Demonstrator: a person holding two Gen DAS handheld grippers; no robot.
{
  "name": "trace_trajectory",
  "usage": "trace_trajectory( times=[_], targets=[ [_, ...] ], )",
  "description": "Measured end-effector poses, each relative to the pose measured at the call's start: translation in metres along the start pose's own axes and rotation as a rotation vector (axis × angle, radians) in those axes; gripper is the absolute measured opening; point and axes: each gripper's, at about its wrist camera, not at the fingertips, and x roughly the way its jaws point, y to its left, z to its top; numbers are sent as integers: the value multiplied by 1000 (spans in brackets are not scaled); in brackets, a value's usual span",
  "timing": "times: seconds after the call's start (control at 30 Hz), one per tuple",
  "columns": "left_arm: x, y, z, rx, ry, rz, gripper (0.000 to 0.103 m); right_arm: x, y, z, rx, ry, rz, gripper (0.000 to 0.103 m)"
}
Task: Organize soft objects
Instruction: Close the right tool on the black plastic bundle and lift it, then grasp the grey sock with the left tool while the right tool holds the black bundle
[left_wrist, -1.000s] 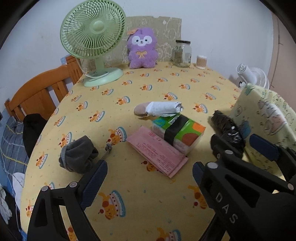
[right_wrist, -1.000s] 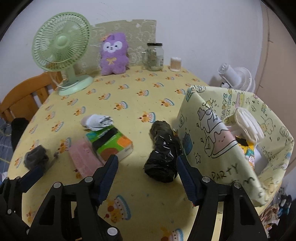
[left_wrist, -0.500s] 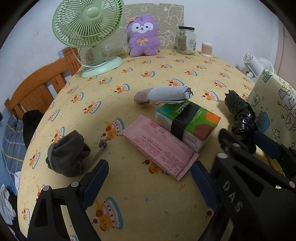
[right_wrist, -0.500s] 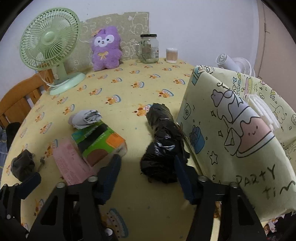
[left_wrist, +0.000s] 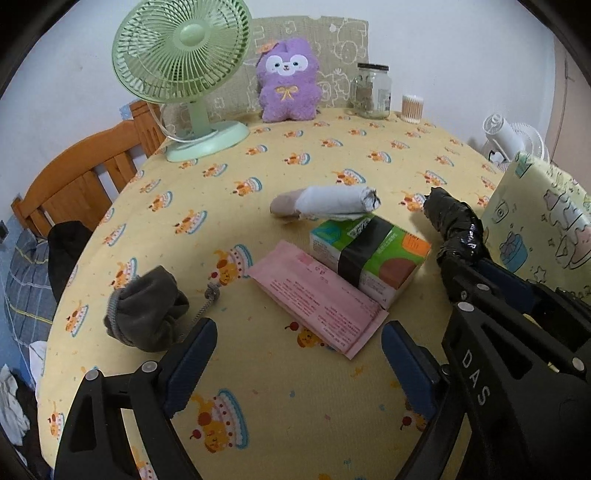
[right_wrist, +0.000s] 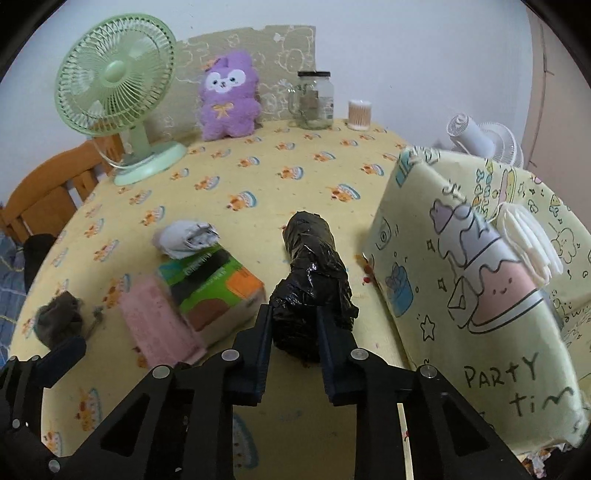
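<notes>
Yellow tablecloth (right_wrist: 295, 177): right hand-held gripper (right_wrist: 295, 325) closing on black bundle (right_wrist: 314, 280), storage bag (right_wrist: 480, 295) beside; left hand-held gripper (left_wrist: 295, 350) wide.

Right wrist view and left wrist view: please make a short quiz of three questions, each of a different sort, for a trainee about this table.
1. True or false: the left gripper holds the pink packet.
2. What lies between the fingers of the right gripper? A) grey pouch B) black plastic roll C) rolled white cloth
3. Fill in: the purple plush toy stands between the green fan and the glass ____.

Key
1. False; its jaws stand open above the tablecloth.
2. B; the jaws are closing on the black plastic roll.
3. jar.
</notes>
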Motion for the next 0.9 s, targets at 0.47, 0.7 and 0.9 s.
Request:
trace_trajectory(
  times=[0.47,0.7,0.9],
  targets=[
    [-27,35,10,-45,-71,60,92,-28,35,17,-33,-103,87,26],
    [-22,56,12,-68,-59,99,93,-23,57,22,-65,-110,115,26],
    [-14,68,12,-75,-50,133,93,-15,71,22,-82,-97,134,26]
  ],
)
